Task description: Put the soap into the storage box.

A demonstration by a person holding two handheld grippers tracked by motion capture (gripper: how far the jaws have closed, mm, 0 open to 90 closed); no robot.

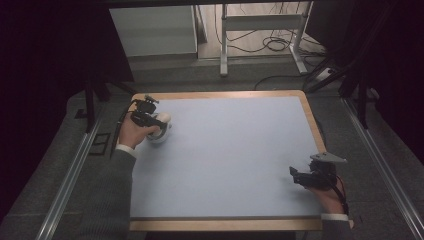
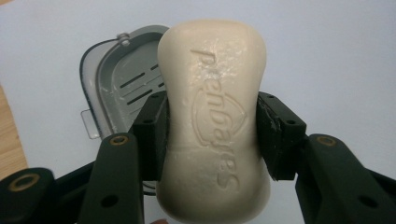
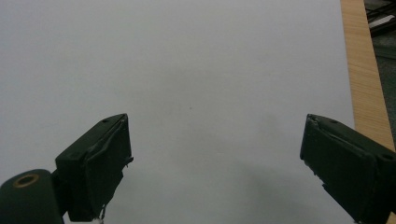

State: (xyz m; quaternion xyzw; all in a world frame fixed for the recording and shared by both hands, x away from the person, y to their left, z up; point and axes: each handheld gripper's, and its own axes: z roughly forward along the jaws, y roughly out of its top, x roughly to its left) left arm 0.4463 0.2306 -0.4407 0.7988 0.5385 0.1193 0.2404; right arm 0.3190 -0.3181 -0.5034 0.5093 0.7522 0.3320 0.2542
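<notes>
A cream bar of soap [image 2: 212, 116] with raised lettering sits between the pads of my left gripper [image 2: 211, 135], which is shut on its narrow waist. Under and behind the bar lies an open grey soap dish [image 2: 116, 84] with drain slots, on the pale blue mat. In the high view the left gripper [image 1: 159, 121] holds the soap [image 1: 164, 119] just over the dish [image 1: 161, 137] near the table's far left corner. My right gripper [image 3: 215, 154] is open with nothing between its fingers; in the high view this right gripper [image 1: 296, 176] rests low by the near right edge.
The pale blue mat [image 1: 225, 150] covers a table with a wooden rim [image 1: 225, 224]. In the right gripper view the wooden rim [image 3: 366, 84] runs along the right side. Behind the table stand a white cabinet [image 1: 152, 30] and a desk frame [image 1: 260, 35] with cables.
</notes>
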